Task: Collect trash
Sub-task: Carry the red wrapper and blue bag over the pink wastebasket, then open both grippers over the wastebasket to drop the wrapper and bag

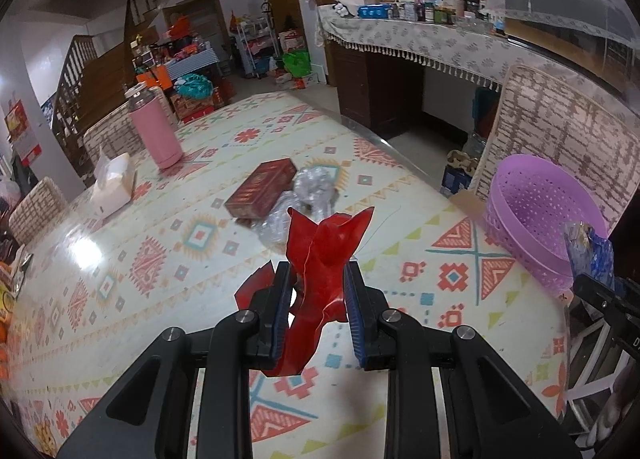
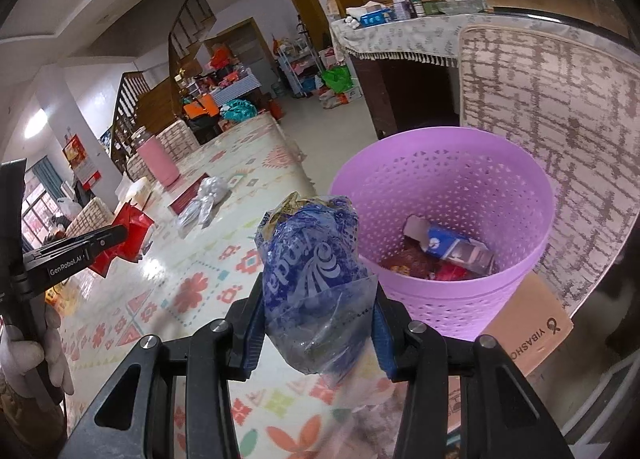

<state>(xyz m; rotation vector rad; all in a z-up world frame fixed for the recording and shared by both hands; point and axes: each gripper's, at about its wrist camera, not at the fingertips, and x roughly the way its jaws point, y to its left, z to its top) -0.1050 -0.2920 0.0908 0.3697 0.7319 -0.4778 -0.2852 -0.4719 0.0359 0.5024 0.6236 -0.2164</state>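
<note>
Crumpled red wrapper pinched in left gripper, blue bag clamped in right gripper, beside lilac basket

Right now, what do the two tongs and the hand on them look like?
Both tongs, left and right, are matte black linkage frames with silver pivot bolts and ribbed blue finger pads. The left carries white "GenRobot.AI" lettering on its side. The hand wears a white glove.

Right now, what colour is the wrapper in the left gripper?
Red, translucent wrapper in the left gripper; clearest in the left wrist view.
</note>
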